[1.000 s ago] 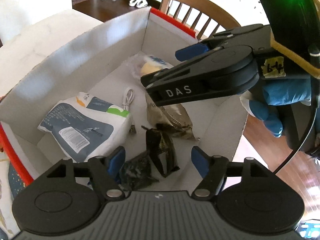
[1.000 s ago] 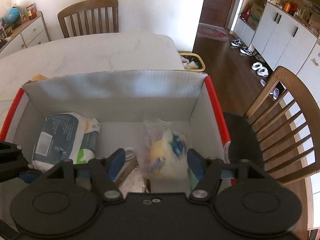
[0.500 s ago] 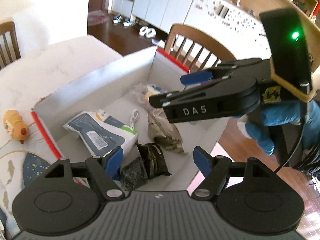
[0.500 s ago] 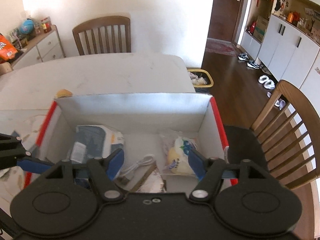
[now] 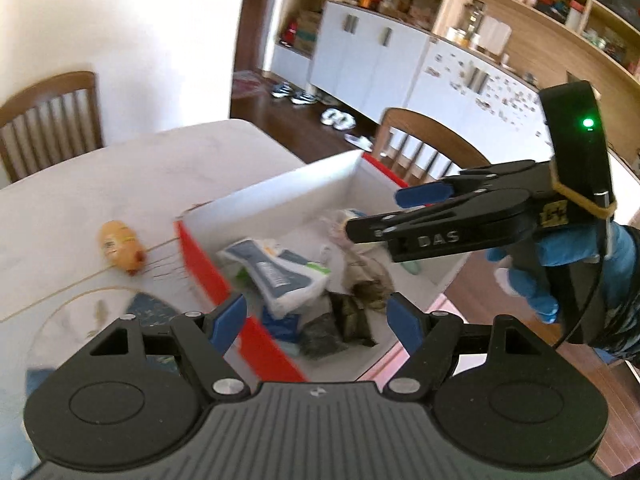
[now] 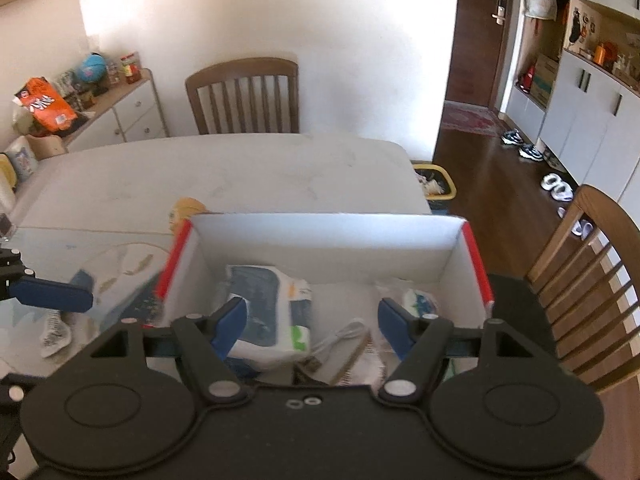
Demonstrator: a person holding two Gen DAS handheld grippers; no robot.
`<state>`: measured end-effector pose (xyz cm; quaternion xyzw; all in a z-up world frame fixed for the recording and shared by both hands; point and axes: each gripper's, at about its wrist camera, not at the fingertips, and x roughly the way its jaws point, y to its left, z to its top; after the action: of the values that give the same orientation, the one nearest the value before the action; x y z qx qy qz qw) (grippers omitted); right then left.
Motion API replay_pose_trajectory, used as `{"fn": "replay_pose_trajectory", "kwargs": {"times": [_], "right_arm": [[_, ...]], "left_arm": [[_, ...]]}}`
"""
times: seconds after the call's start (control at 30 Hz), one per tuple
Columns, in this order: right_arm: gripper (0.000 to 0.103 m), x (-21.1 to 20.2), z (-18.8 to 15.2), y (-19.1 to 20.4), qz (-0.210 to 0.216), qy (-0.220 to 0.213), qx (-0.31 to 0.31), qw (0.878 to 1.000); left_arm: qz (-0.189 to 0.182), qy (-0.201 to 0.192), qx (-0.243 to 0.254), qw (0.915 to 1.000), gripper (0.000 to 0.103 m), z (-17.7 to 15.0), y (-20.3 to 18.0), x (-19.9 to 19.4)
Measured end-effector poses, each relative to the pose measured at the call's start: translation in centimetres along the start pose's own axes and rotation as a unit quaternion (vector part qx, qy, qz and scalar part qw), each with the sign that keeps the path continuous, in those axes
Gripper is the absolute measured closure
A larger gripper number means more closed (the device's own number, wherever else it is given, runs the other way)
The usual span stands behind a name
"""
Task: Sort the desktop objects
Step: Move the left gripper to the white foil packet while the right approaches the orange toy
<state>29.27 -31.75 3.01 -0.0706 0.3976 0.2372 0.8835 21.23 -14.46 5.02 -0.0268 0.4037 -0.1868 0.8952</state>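
Observation:
An open white cardboard box (image 5: 280, 196) with red edges stands at the table's right end. It holds a blue and white wipes pack (image 5: 276, 276), dark foil packets (image 5: 344, 324), a white cable (image 6: 344, 336) and a clear bag (image 6: 412, 300) with something yellow. My left gripper (image 5: 316, 320) hovers open and empty above the box's near left edge. My right gripper (image 6: 313, 320) is open and empty too, raised over the box's front; the left wrist view shows it (image 5: 384, 216) side-on, held by a blue-gloved hand (image 5: 532, 280). A small orange toy (image 5: 120, 244) lies outside the box.
A patterned glass mat (image 6: 100, 276) covers the table left of the box. Wooden chairs stand at the far side (image 6: 244, 96) and at the right (image 6: 592, 280). A yellow bin (image 6: 436, 184) sits on the floor past the table (image 6: 240, 176).
Both grippers have risen and drawn back from the box, so more table and room shows. The left one swung left, bringing the orange toy and mat into view.

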Motion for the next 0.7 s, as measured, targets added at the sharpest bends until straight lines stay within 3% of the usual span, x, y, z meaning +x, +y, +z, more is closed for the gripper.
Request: {"fn": "replay_pose_trajectory", "kwargs": {"times": [0.23,0.3,0.43,0.5,0.7], "right_arm": [[0.03,-0.3,0.9,3.4,0.012,-0.011,-0.017,1.0],[0.029,-0.4,1.0,4.3,0.014,-0.013,-0.018,1.0],[0.028,-0.2,1.6,6.2,0.011,-0.016,-0.018,1.0],[0.027,0.0,2.0,7.5,0.011,-0.02,-0.018,1.0],[0.026,1.7,3.2,11.4,0.014,-0.019,-0.027,0.999]], "left_arm": [[0.04,-0.023,-0.015,0.9988,0.026,-2.0,2.8,-2.8],[0.05,-0.025,-0.025,0.9981,0.019,-2.6,3.8,-3.2],[0.079,-0.03,-0.05,0.9951,0.013,-3.7,6.5,-4.2],[0.079,-0.03,-0.063,0.9944,0.0,-4.4,8.0,-4.8],[0.109,-0.031,-0.088,0.9896,0.0,-6.8,12.2,-6.1]]}}
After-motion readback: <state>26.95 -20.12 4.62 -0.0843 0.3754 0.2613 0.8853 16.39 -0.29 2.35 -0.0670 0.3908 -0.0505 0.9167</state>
